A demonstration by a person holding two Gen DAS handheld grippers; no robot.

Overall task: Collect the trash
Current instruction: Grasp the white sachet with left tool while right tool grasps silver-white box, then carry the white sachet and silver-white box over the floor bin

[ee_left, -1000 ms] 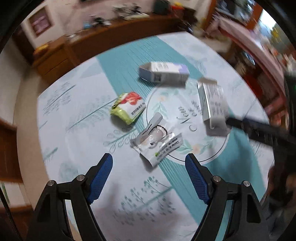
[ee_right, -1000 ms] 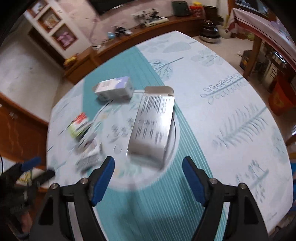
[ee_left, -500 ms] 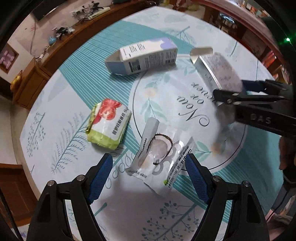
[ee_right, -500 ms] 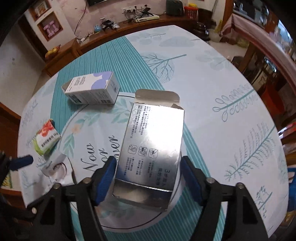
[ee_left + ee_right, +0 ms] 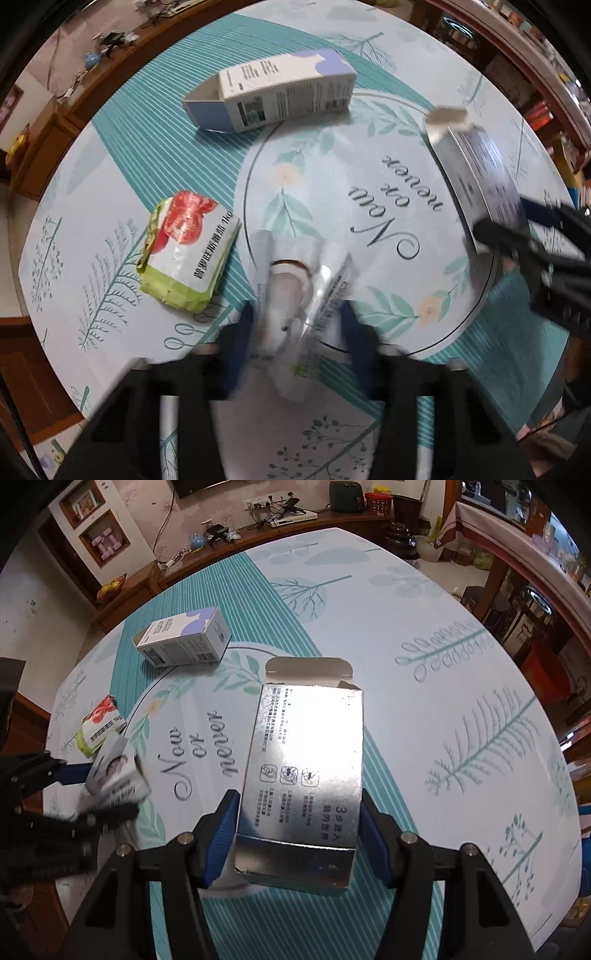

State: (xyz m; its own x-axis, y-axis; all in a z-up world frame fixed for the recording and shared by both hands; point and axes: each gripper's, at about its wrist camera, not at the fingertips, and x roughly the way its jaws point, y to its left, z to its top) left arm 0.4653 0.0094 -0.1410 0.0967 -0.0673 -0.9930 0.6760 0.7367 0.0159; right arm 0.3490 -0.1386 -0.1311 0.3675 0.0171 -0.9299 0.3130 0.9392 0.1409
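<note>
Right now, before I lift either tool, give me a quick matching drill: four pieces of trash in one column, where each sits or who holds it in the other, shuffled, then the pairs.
Things:
1. silver box
2. clear wrapper
3. white and purple carton
4. green tomato packet

States:
A. lying loose on the teal stripes, one end open
B. between the pads of the left tool
C. lying loose just left of the clear wrapper
D. clamped in the right tool

Pairs: 1-D, 2-B, 3-A, 4-C
</note>
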